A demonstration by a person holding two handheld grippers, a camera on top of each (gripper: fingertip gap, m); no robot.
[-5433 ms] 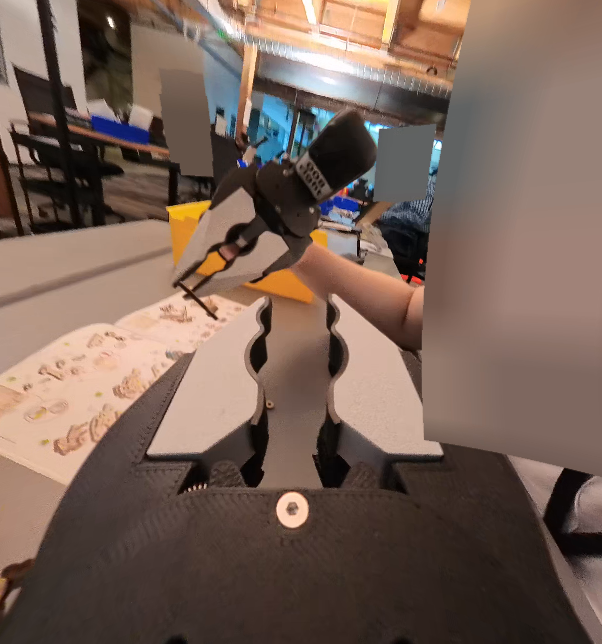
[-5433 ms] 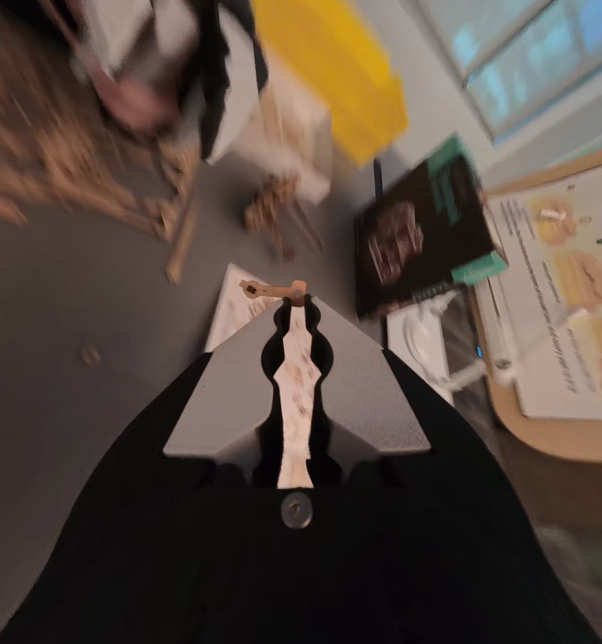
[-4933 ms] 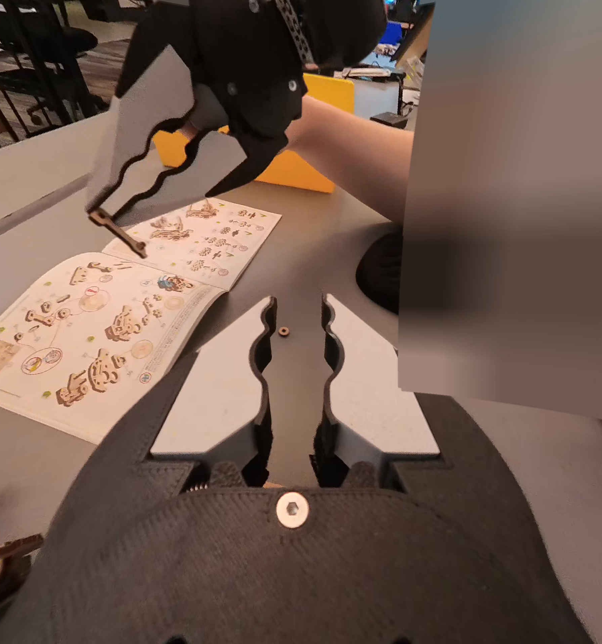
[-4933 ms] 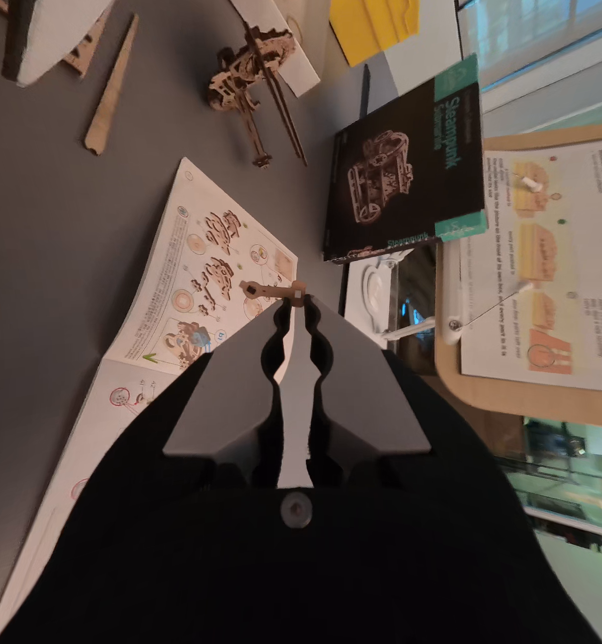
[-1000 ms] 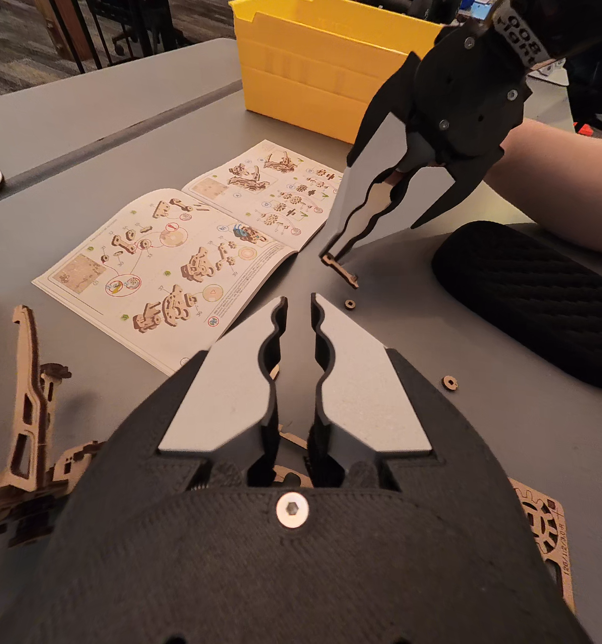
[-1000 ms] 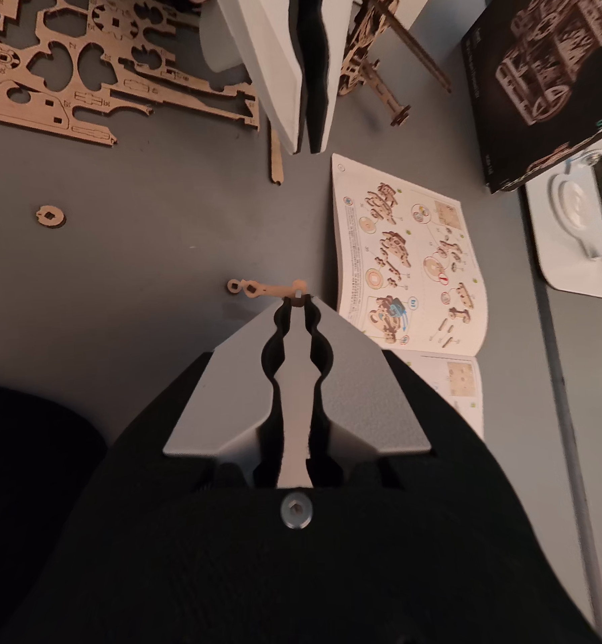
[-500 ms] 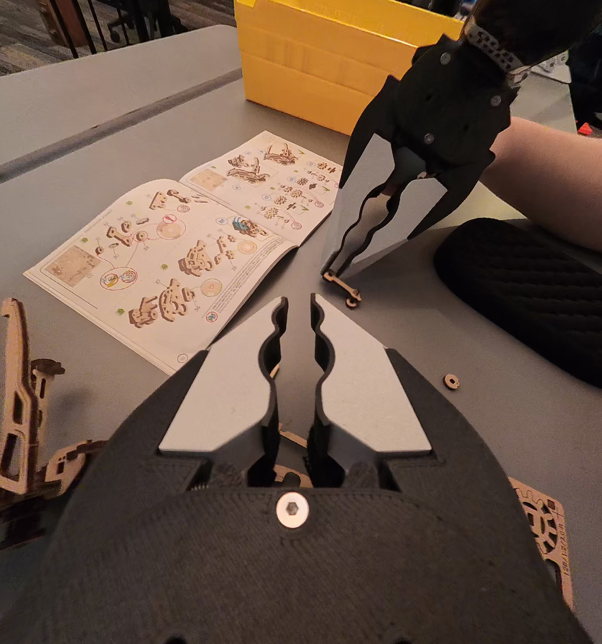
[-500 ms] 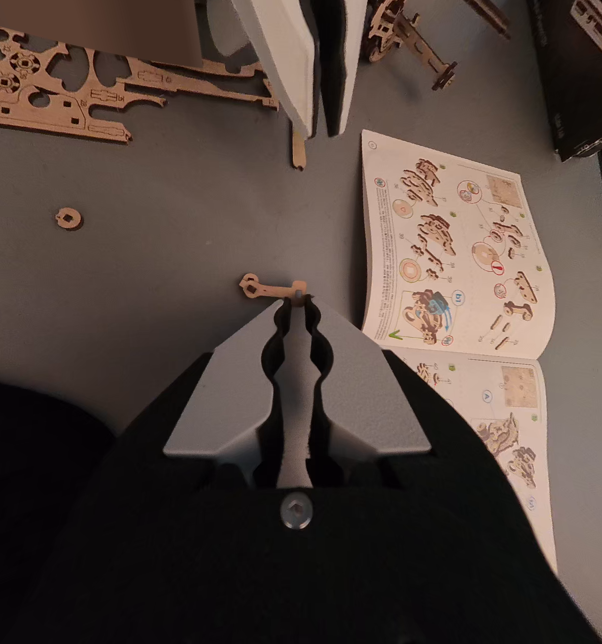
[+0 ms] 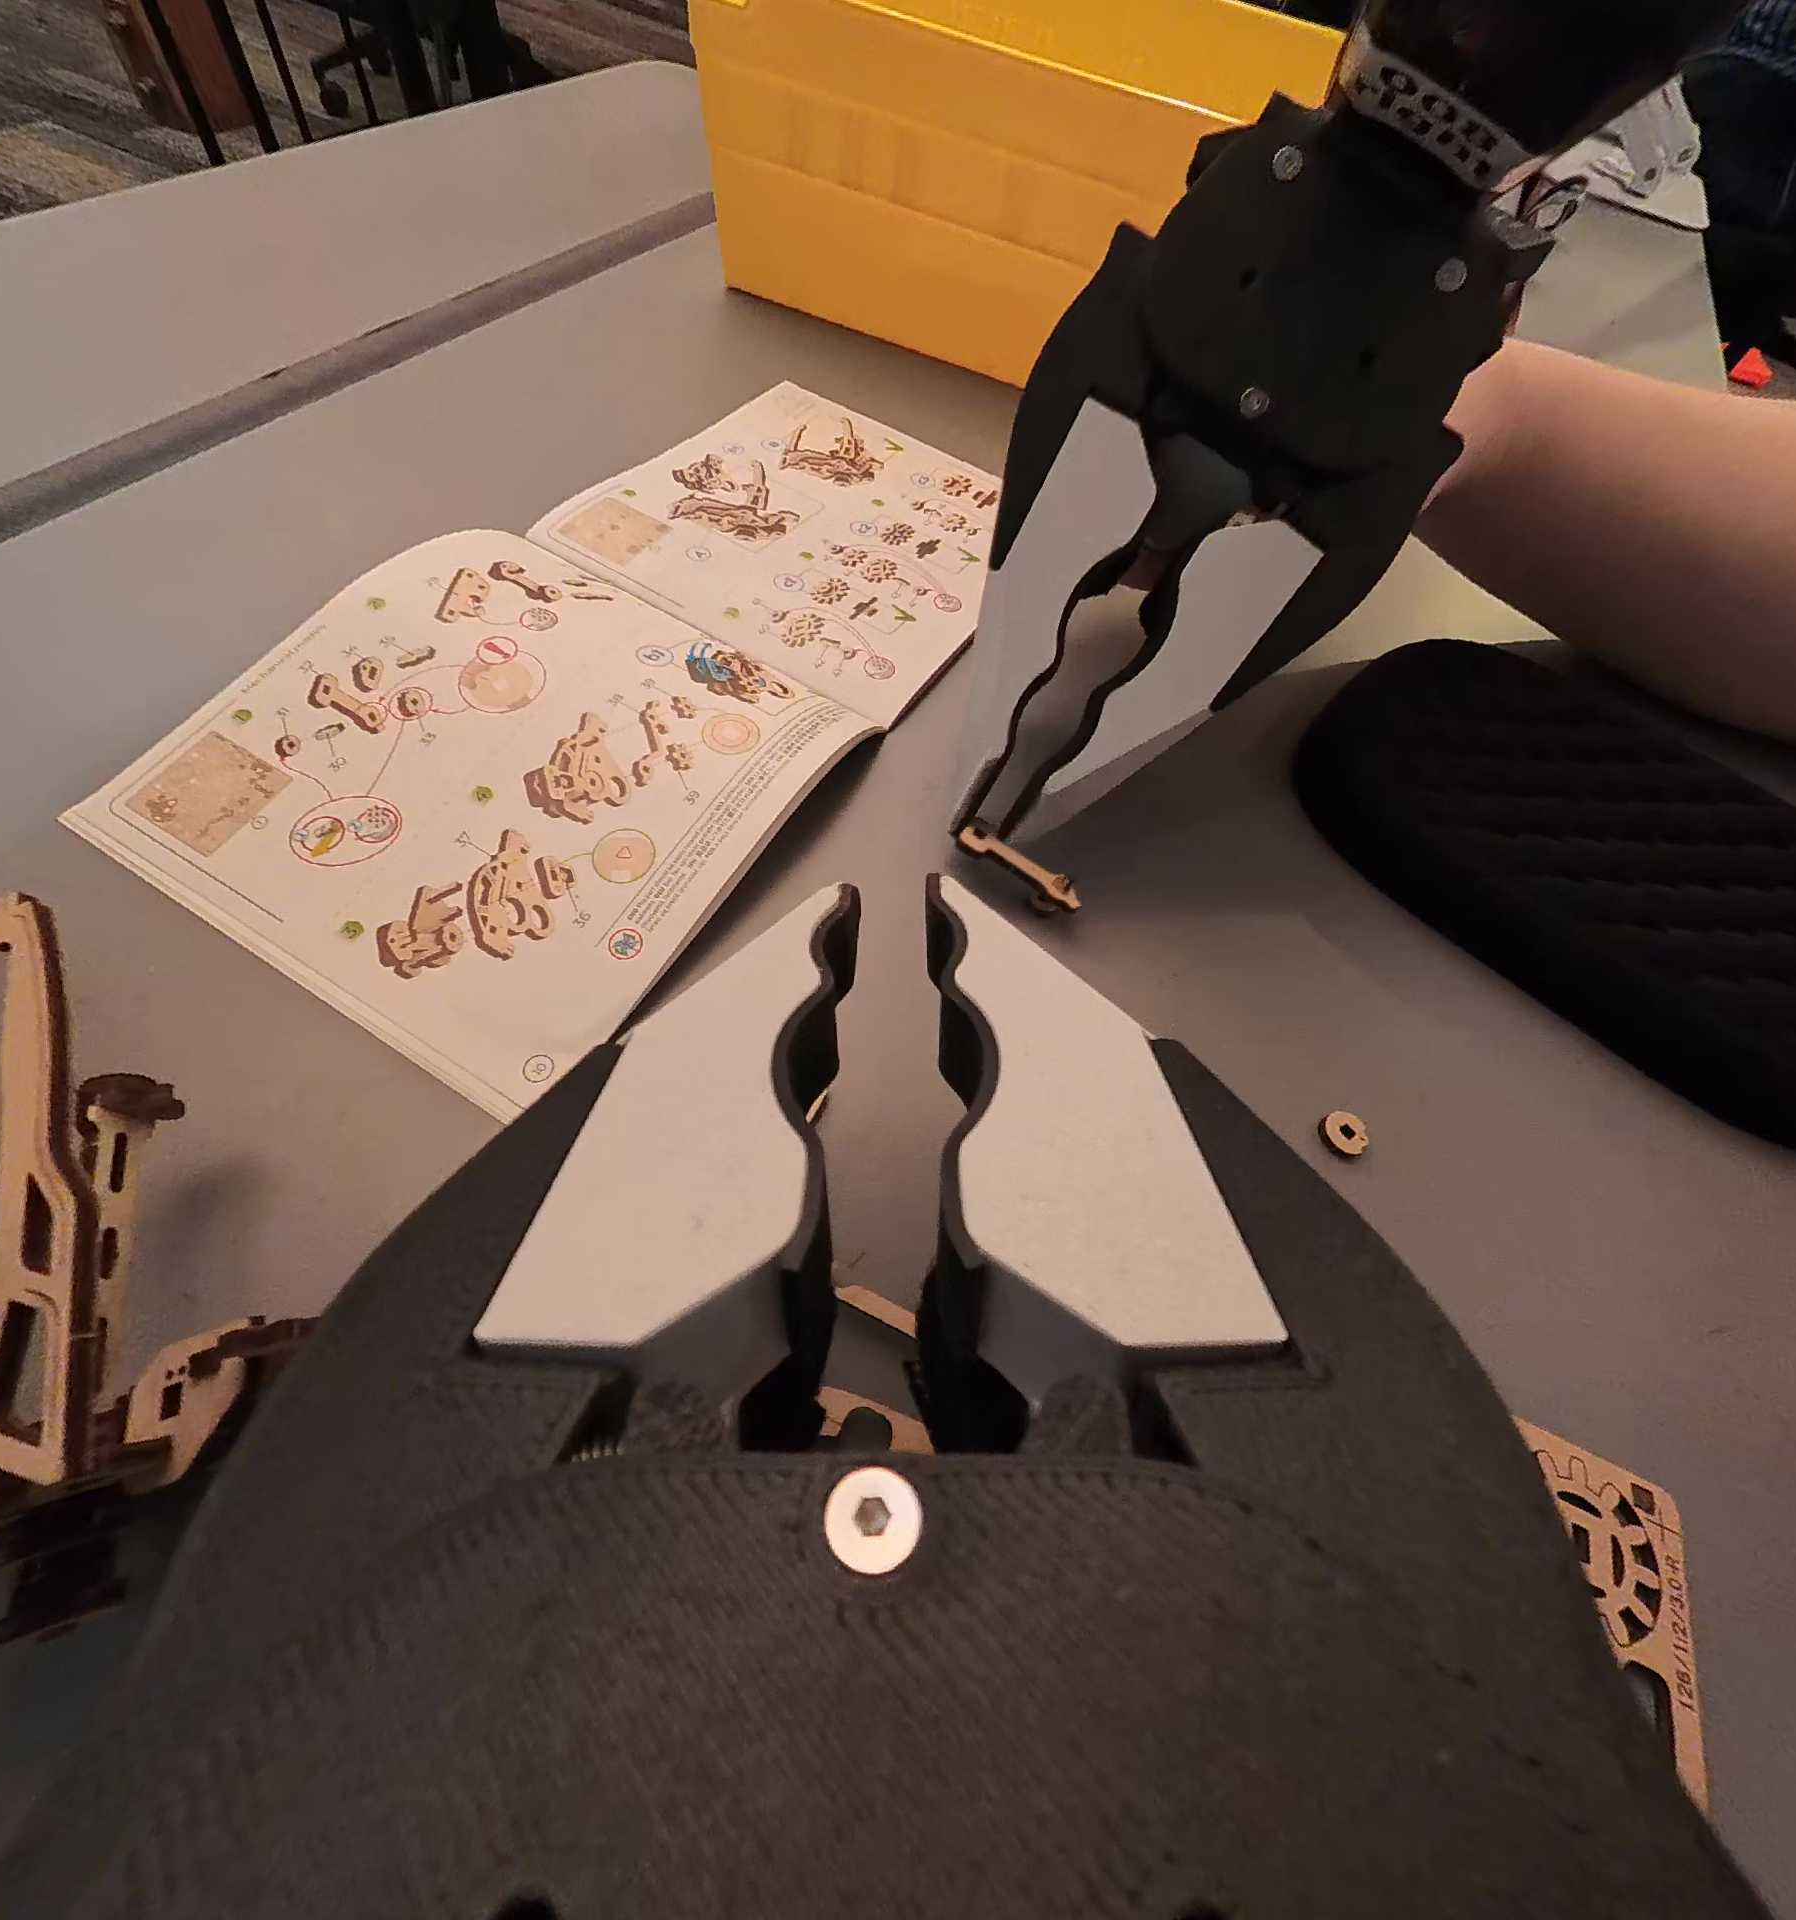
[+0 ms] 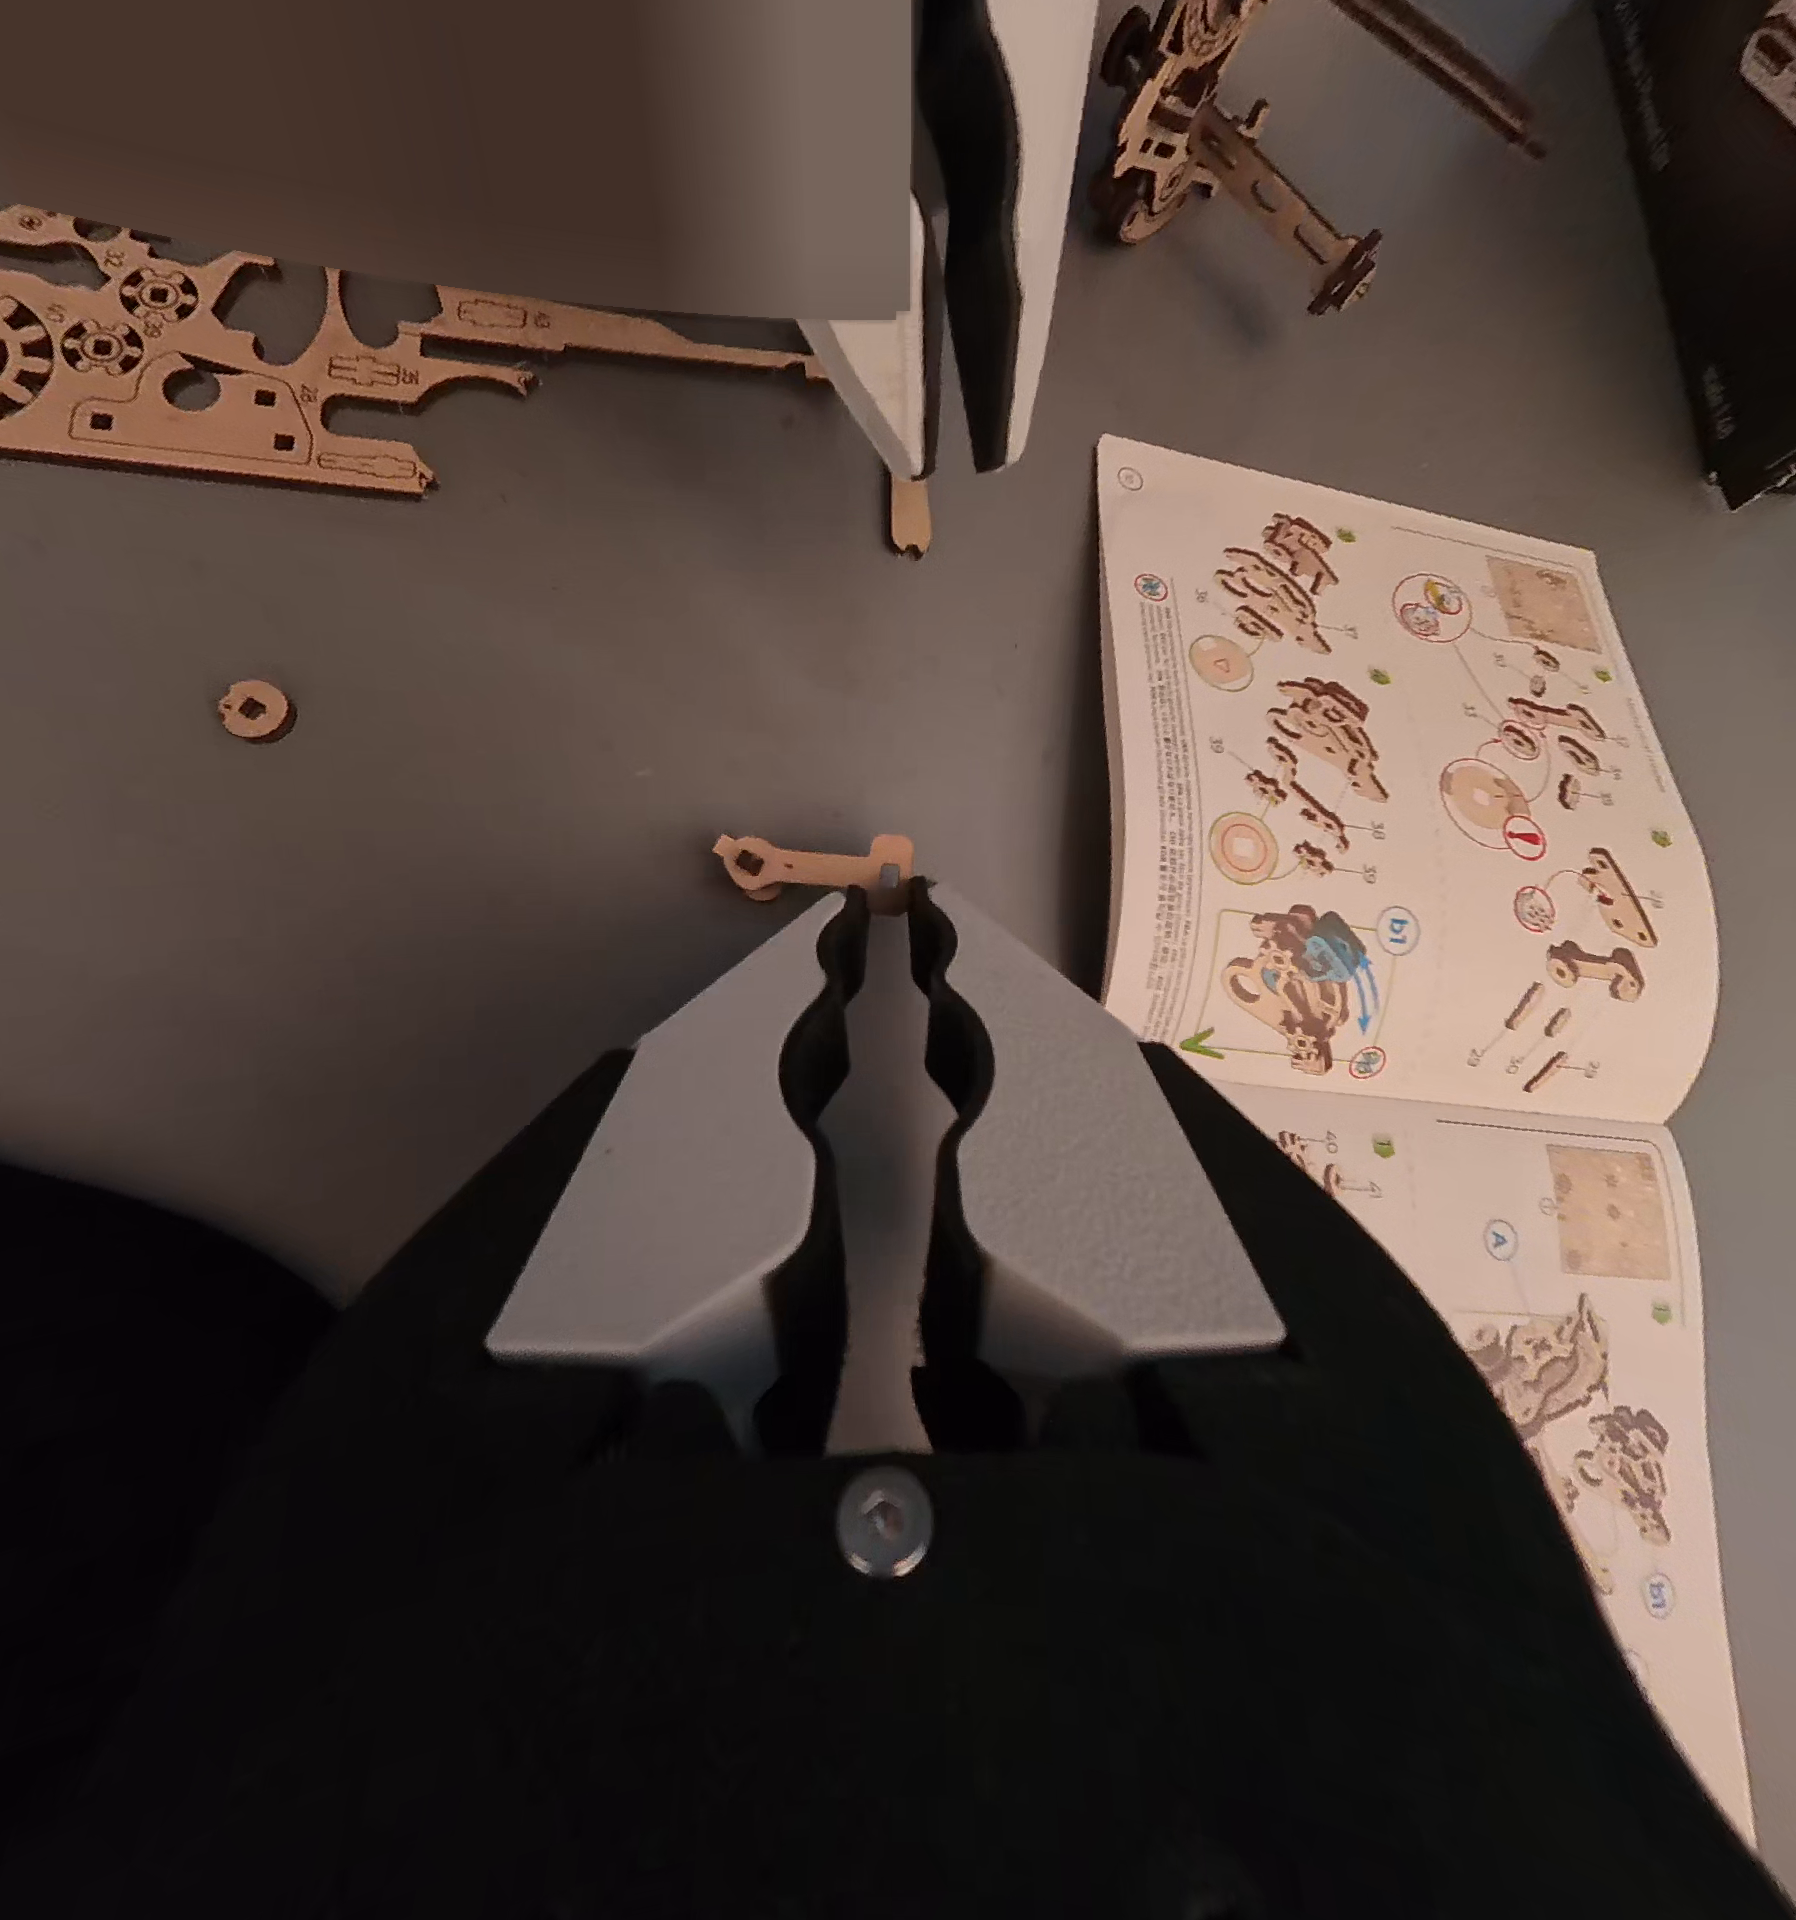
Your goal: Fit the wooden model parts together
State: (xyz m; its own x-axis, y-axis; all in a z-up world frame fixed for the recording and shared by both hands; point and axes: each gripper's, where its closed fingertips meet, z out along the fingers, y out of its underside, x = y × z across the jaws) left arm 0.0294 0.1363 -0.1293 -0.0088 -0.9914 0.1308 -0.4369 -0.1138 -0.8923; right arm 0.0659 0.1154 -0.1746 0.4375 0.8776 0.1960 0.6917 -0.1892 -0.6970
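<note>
My right gripper (image 10: 886,902) is shut on one end of a small flat wooden lever (image 10: 811,864). The lever lies low against the grey table, and its far end sits over a small wooden washer (image 10: 766,889). In the left wrist view the right gripper (image 9: 987,821) points steeply down with the lever (image 9: 1013,868) at its tips. My left gripper (image 9: 889,902) hovers just short of the lever, jaws a narrow gap apart and empty. It also shows in the right wrist view (image 10: 961,457), above a short wooden stick (image 10: 909,514).
An open instruction booklet (image 9: 561,748) lies left of the lever. A loose washer (image 9: 1343,1130), a cut-out wooden sheet (image 10: 177,374), a part-built model (image 10: 1216,156), a yellow bin (image 9: 977,156), a black pad (image 9: 1600,883) and a black box (image 10: 1756,208) surround the spot. There is about 7 cm between the tips of the two grippers. My right gripper's tips are some 11 cm from the loose washer (image 9: 1343,1130). It turns up in the right wrist view (image 10: 256,698) as well.
The right gripper has come down from the air and set the lever's free end onto the small washer on the table. The left jaws are narrower than five seconds ago.
</note>
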